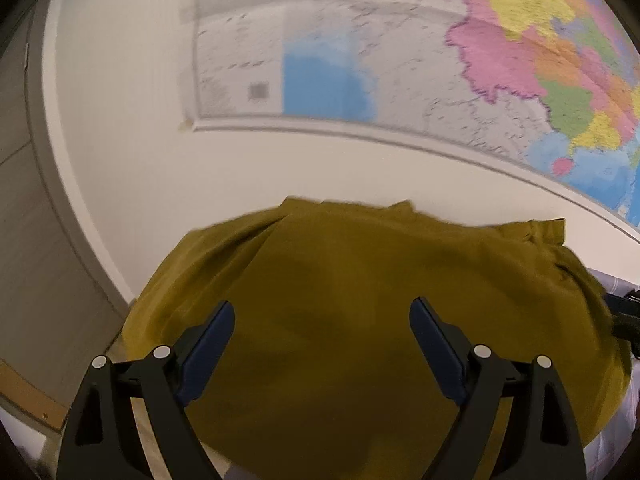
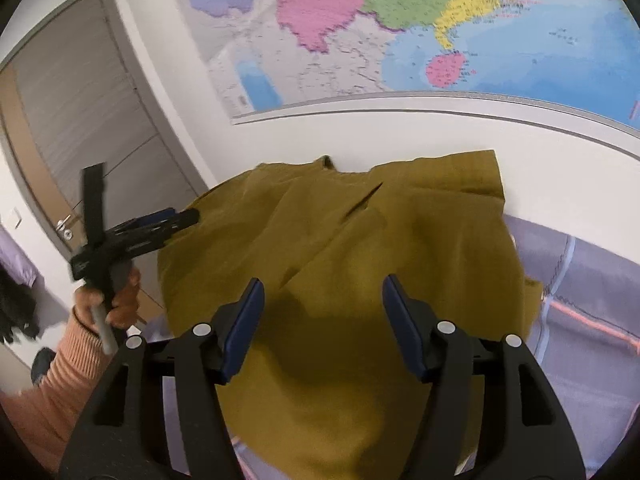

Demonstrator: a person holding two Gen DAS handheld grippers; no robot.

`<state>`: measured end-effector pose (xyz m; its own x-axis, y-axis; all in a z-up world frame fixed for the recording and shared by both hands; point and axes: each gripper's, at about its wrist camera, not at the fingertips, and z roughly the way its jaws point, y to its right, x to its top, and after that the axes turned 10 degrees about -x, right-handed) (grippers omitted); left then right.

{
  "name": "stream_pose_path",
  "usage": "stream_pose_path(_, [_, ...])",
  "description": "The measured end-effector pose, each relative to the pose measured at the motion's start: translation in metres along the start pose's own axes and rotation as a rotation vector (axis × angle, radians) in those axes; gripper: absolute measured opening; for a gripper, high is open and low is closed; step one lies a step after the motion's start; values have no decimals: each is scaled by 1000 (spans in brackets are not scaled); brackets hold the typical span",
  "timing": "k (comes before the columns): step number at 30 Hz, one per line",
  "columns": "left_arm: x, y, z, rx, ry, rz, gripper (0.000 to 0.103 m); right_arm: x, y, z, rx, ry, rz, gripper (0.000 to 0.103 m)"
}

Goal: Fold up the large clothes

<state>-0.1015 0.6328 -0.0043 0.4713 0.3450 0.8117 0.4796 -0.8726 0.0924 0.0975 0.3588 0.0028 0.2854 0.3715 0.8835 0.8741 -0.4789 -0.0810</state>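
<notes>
1. One garment (image 2: 352,280), mustard-yellow matte woven cloth, lies in soft creases on a lilac bedsheet (image 2: 592,320) beside the white wall (image 2: 360,132); its far edge is bunched, one squared corner at far right.
2. Left gripper (image 1: 322,334): black plastic arms, blue flat pads (image 1: 212,352), jaws spread wide over the cloth, holding nothing.
3. Right gripper (image 2: 323,320): same build, jaws apart, empty, above the cloth's near part.
4. A glossy coloured map (image 2: 400,20) hangs on the wall; grey ribbed door (image 2: 80,120) at left.
</notes>
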Motion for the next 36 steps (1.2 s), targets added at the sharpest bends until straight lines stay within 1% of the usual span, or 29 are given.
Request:
stream_pose_path(3, [-14, -7, 0, -9, -14, -22, 86, -19, -12, -3, -46, 4, -86, 62])
stream_pose_path(4, [-19, -5, -2, -4, -5, -14, 86, -26, -15, 1, -43, -20, -102, 61])
stream_pose_path(5, [-22, -4, -3, 8, 2, -14, 85, -31, -16, 7, -61, -35, -117, 60])
stream_pose_path(7, [-27, 0, -11, 12, 19, -24, 84, -41, -17, 5, -84, -25, -135, 60])
stream_pose_path(9, [-31, 9, -22, 23, 42, -32, 84, -44, -17, -3, -88, -4, -123, 61])
stream_pose_path(10, [-33, 16, -28, 15, 57, -25, 85, -46, -17, -8, -77, 5, -112, 61])
stream_pose_path(12, [-38, 33, -40, 17, 78, 5, 86, -47, -16, -18, -80, 22, -106, 62])
stream_pose_path(15, [-49, 61, -51, -13, 86, 52, 87, -53, -16, -35, -81, 50, -107, 62])
stream_pose_path(18, [-63, 87, -49, -67, 60, 87, 88, -59, -12, -41, -75, 41, -82, 61])
stream_pose_path(20, [-72, 98, -40, -79, 32, 99, 88, -63, -10, -42, -87, 28, -77, 60])
stream_pose_path(21, [-78, 104, -34, -81, 20, 109, 88, -64, -10, -42, -90, 26, -82, 63])
stream_pose_path(22, [-82, 109, -29, -65, 16, 111, 88, -66, -11, -40, -87, 9, -93, 65])
stream_pose_path(23, [-85, 112, -26, -57, 7, 103, 87, -68, -12, -38, -86, -8, -97, 64])
stream_pose_path(24, [-87, 115, -25, -61, 2, 99, 87, -70, -8, -35, -95, -17, -83, 62])
stream_pose_path(25, [-89, 118, -24, -58, -1, 103, 87, -72, -5, -32, -92, -22, -60, 62])
stream_pose_path(26, [-90, 121, -23, -39, 0, 106, 87, -74, -4, -31, -86, -25, -51, 61])
stream_pose_path(27, [-92, 122, -23, -34, -1, 108, 87, -76, -3, -30, -89, -20, -46, 59])
stream_pose_path(29, [-97, 125, -25, -46, -10, 93, 87, -79, -5, -31, -106, -14, -52, 59])
stream_pose_path(32, [-101, 133, -37, -49, 4, 96, 87, -83, -11, -41, -109, 4, -62, 63])
stream_pose_path(36, [-110, 144, -52, -55, 24, 80, 92, -88, -14, -61, -94, 42, -62, 65])
